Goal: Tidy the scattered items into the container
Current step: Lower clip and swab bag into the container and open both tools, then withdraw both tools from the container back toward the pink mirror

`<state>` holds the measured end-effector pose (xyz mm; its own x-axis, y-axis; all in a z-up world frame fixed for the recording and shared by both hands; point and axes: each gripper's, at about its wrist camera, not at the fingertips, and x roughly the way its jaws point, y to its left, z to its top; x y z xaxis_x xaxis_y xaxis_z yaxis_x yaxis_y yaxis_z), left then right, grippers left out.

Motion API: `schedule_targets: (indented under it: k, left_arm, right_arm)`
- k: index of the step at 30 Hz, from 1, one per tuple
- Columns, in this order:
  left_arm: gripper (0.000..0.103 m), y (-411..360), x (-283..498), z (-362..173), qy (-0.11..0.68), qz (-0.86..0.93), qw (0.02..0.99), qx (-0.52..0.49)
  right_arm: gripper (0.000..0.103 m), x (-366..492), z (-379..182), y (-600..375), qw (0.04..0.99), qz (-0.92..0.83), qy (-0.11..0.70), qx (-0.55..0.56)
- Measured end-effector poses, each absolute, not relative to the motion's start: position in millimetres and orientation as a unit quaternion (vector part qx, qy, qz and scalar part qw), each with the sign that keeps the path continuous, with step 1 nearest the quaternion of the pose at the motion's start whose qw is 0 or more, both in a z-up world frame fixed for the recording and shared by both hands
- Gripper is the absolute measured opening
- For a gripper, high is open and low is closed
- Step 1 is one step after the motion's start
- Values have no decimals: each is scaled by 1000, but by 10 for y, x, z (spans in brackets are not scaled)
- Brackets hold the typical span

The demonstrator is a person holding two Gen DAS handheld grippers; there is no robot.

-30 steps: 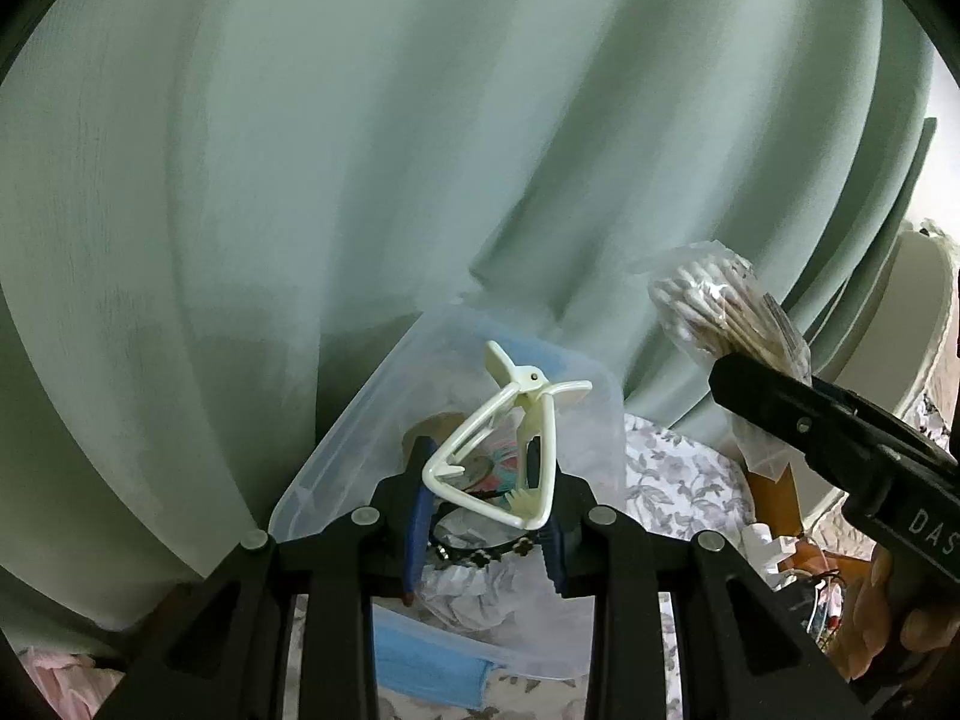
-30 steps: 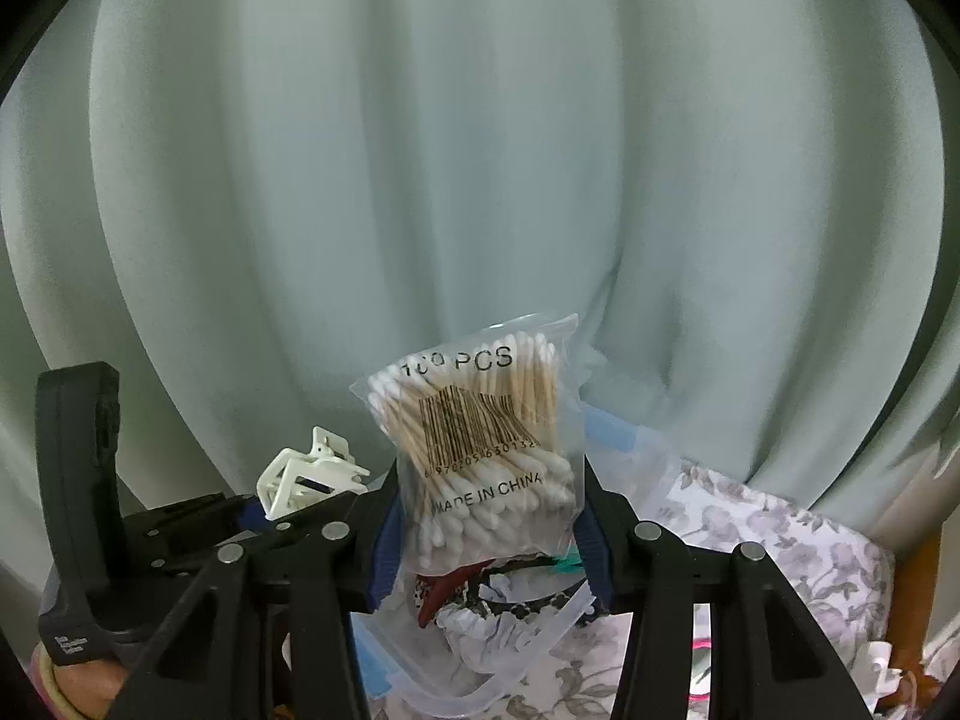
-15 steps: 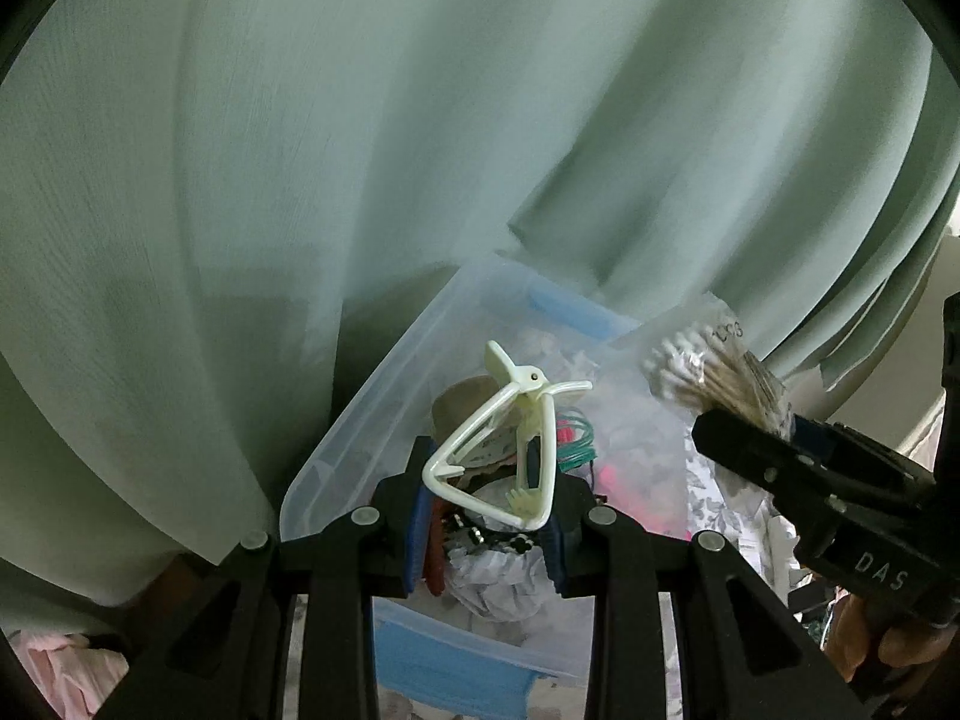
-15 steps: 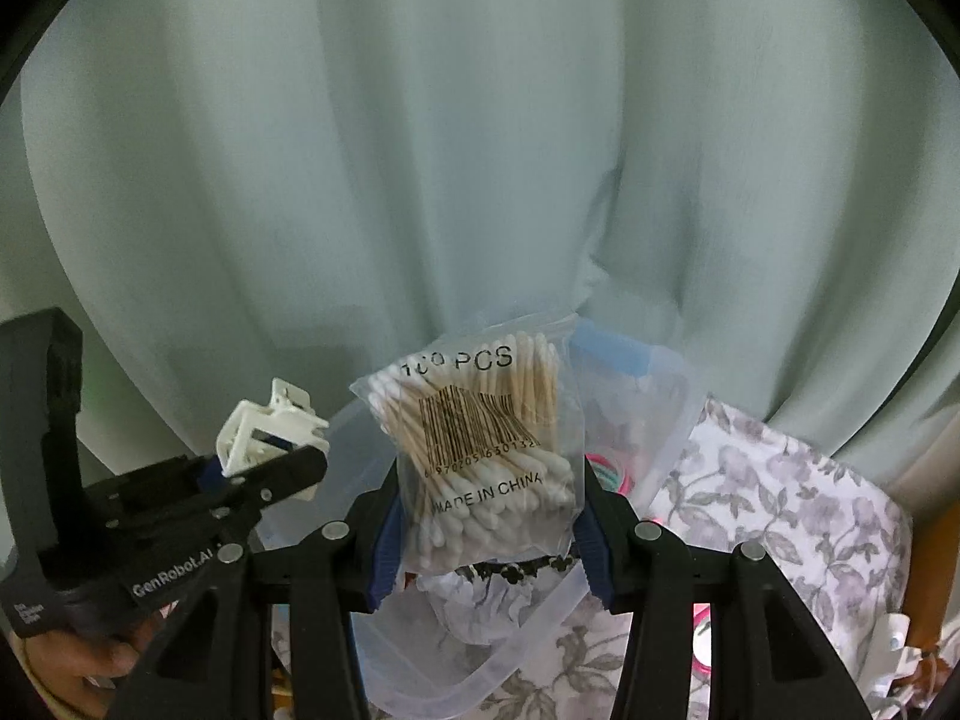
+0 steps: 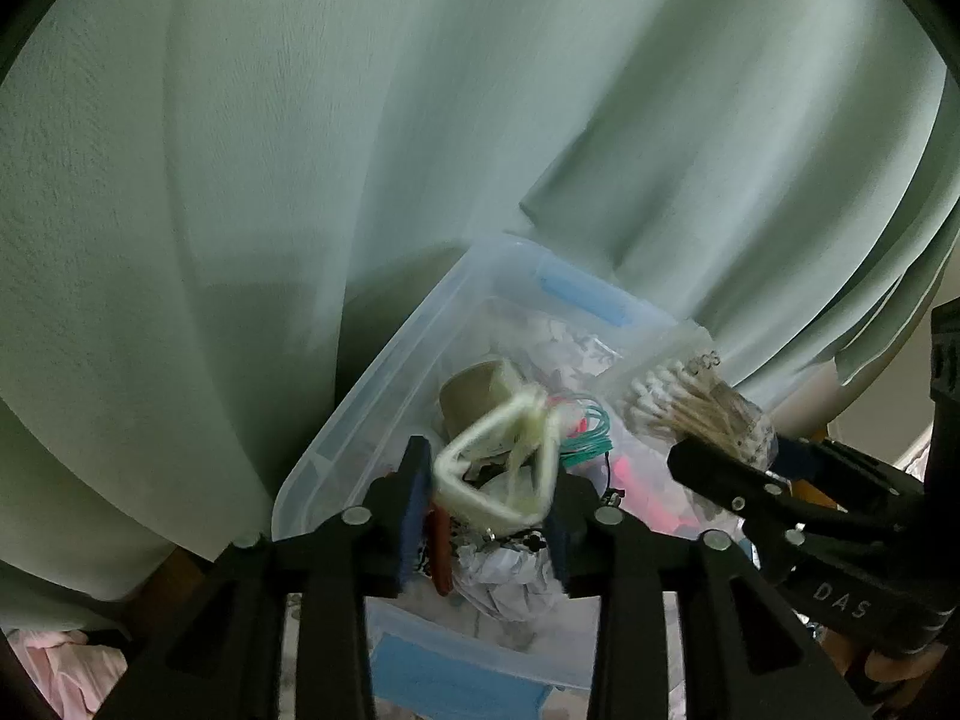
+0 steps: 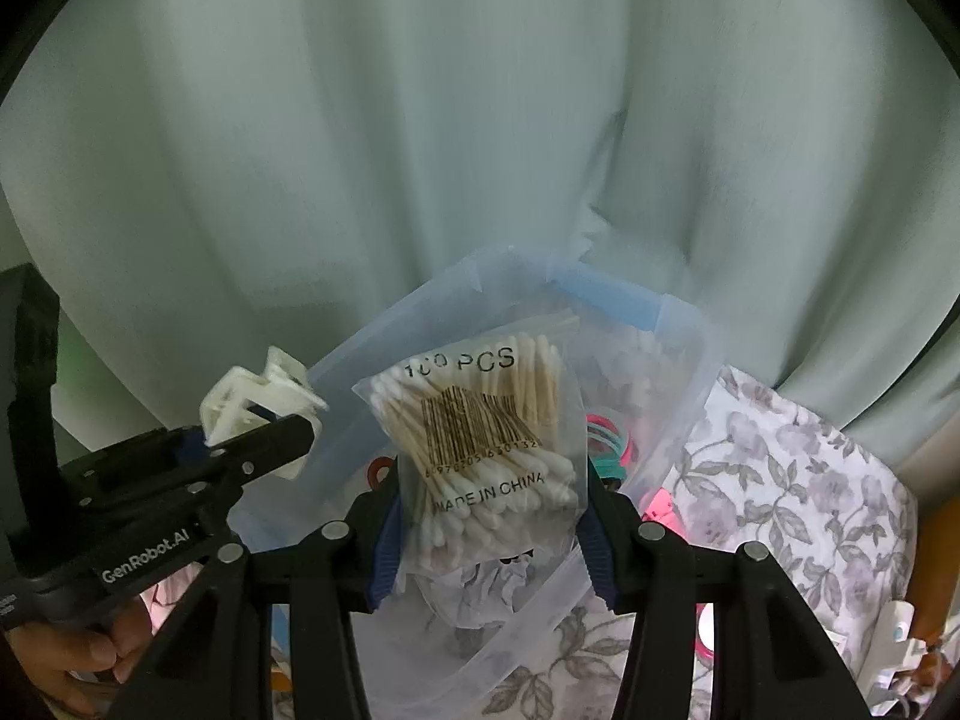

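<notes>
A clear plastic bin with blue latches holds hair ties, crumpled paper and other small items. My left gripper hovers over its near end with a cream claw clip spanning pad to pad. The clip is blurred and tilted, and the jaws are opening. In the right wrist view the clip still sits at the left gripper's tip beside the bin. My right gripper is shut on a bag of cotton swabs, held above the bin. The bag and right gripper show at the right.
A pale green curtain hangs close behind the bin. The bin stands on a floral cloth. Pink items lie on the cloth to its right. A hand holds the left gripper. A pink cloth lies lower left.
Both grippers have sunk toward the bin with their loads, so more of the bin's inside shows. The claw clip, sharp and upright before, is now blurred and tipped over between the left pads.
</notes>
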<state>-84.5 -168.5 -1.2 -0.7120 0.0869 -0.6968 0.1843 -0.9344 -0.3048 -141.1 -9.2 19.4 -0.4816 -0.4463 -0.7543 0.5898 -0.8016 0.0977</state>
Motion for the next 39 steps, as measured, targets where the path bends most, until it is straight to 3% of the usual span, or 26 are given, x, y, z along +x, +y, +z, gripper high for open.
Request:
schedule_targets:
  k: [4, 6, 18, 24, 39]
  left_arm:
    - [55, -1706, -861, -29, 182, -909, 25, 375]
    - [64, -1707, -852, -24, 182, -909, 24, 375]
    - [71, -1686, -898, -27, 180, -910, 30, 372]
    - [82, -1673, -859, 21, 171, -913, 39, 368]
    - [90, -1392, -715, 239, 131, -926, 24, 352]
  right_arm:
    - [58, -1428, 161, -104, 300, -854, 90, 416]
    - [62, -1399, 190, -91, 299, -855, 89, 414]
    - [83, -1396, 199, -4, 287, -864, 88, 404]
    - [103, -1391, 210, 82, 279, -870, 82, 398]
    - [103, -1187, 295, 485, 274, -882, 34, 382]
